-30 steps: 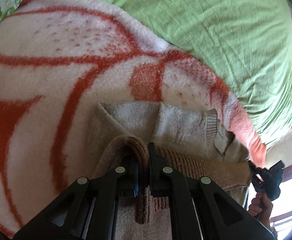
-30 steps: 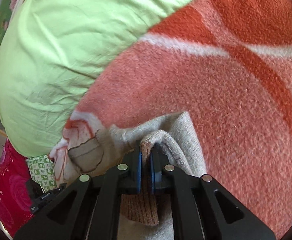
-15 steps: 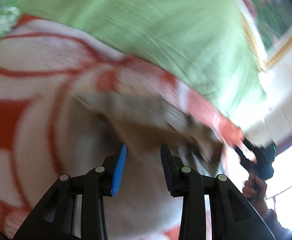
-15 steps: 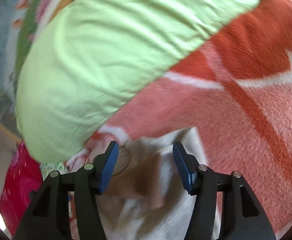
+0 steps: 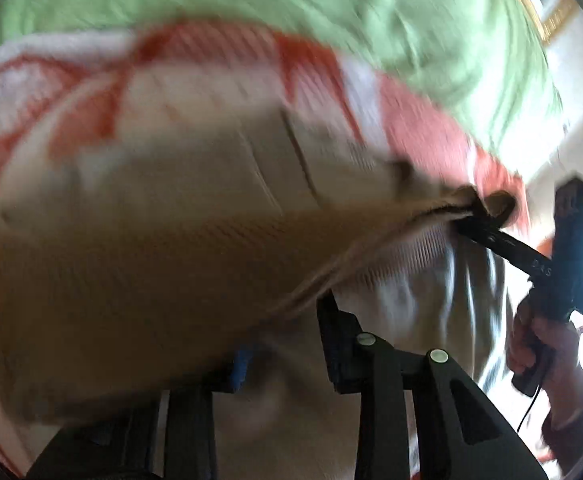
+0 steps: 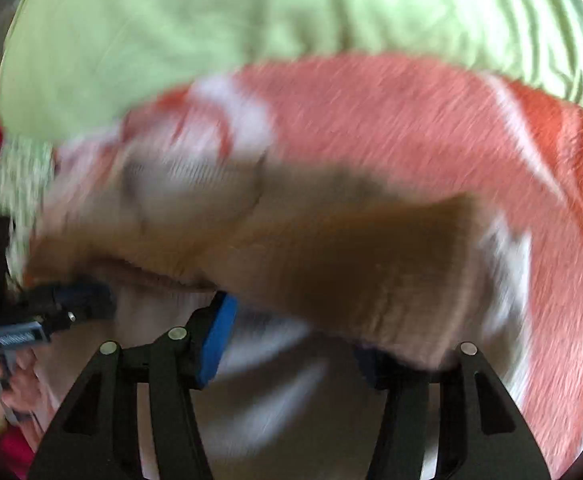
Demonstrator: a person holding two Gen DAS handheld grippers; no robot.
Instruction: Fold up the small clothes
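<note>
Beige knit sweater on orange-and-white fleece blanket, both views blurred.
Left gripper and right gripper both spread, gripping nothing; sweater's brown ribbed hem drapes over the fingers, body running toward 12 o'clock. Best practice: slide under the edge, pinch evenly both sides, lift together. Green sheet beyond.

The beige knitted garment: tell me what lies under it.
The beige knitted garment lies on an orange-and-white blanket, with green bedding beyond. The blanket under it is covered, and blur hides finer detail.
</note>
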